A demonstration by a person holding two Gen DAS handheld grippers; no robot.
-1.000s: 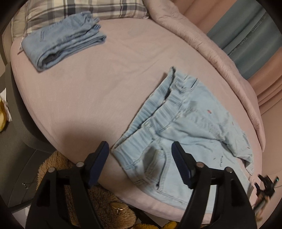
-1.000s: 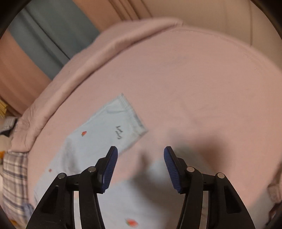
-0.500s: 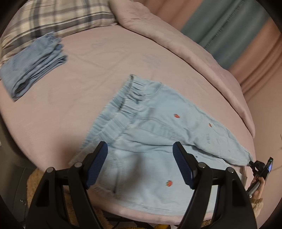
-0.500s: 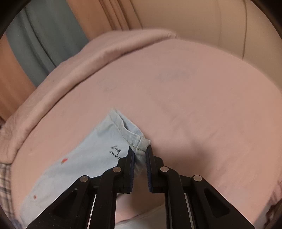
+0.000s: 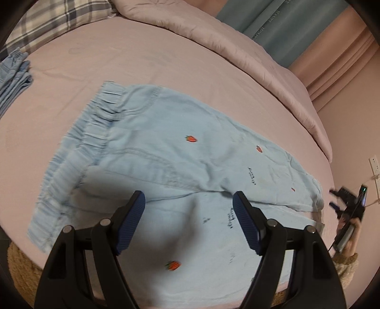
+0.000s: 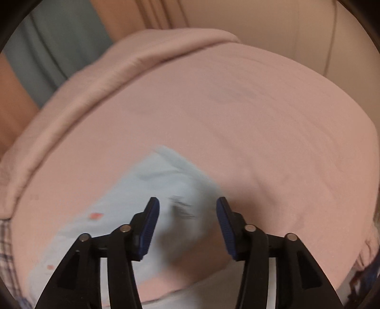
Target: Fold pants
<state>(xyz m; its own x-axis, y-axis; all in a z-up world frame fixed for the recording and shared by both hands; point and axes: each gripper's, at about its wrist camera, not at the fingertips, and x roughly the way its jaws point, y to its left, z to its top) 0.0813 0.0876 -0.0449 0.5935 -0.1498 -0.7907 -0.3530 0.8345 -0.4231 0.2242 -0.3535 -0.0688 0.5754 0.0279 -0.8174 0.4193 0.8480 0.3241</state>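
Note:
Light blue pants (image 5: 154,152) with small strawberry prints lie spread on the pink bed, waistband at the left, both legs running right. My left gripper (image 5: 188,221) hovers open above the crotch area, nothing between its blue pads. In the right wrist view the leg hem (image 6: 171,176) lies blurred on the sheet just beyond my right gripper (image 6: 187,225). Its jaws are opening, and the pads do not touch the cloth. The right gripper (image 5: 344,202) also shows small at the far right of the left wrist view, past the leg ends.
A folded pair of darker blue jeans (image 5: 13,76) lies at the left edge by a plaid pillow (image 5: 59,21). A rolled pink duvet (image 5: 237,52) lines the far side of the bed. A brown plush toy (image 5: 21,268) sits below the near edge.
My left gripper swept right along the pants from the waistband to the crotch. My right gripper shut on the leg hem, pulled the leg straight, then let go and opened.

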